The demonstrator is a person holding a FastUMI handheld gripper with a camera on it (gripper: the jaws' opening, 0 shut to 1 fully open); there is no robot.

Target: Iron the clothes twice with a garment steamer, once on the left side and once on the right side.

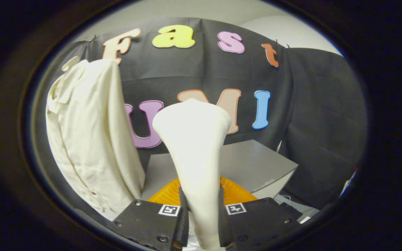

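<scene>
- Between the two fingers, the gripper (202, 216) is clamping the garment steamer (194, 153) by its narrow handle; both fingers are pressing on it, head pointing up and forward.
- Beside the steamer head, apart from it, one cream shirt (89, 136) is hanging against the booth wall.
- Beyond the fingers, one grey table (257, 167) is carrying one orange object (236, 195).
- Risk, as judged: the tapered handle may be slipping in the grip, or the head may be snagging the shirt's loose edge.
</scene>
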